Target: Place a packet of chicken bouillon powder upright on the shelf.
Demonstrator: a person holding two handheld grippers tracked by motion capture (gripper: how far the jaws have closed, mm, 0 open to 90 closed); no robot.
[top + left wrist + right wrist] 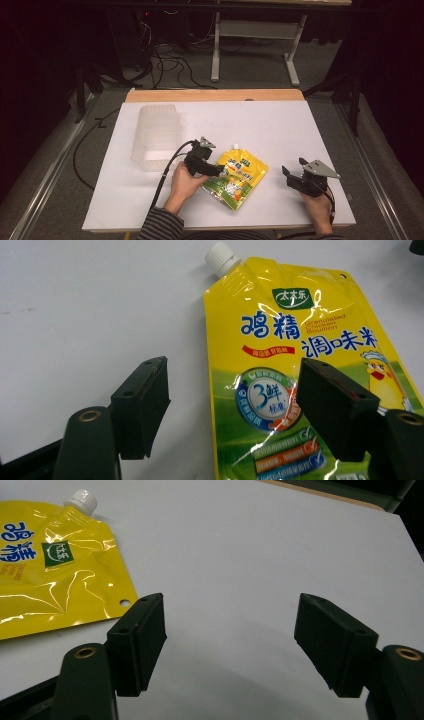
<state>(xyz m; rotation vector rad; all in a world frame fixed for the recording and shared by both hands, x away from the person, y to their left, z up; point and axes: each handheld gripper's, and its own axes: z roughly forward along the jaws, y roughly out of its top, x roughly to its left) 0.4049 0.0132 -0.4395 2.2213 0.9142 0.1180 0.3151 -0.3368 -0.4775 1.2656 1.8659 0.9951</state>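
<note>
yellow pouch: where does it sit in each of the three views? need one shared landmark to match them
High view: yellow pouch lies flat, low centre, just right of the left gripper.
Left gripper view: it takes up the right half, under the right-hand jaw, nothing clamped.
Right gripper view: its corner sits at upper left, clear of the jaws.
Shared landmark: white screw cap, at the pouch's far corner in the high view and at the top of the pouch in both gripper views.
</note>
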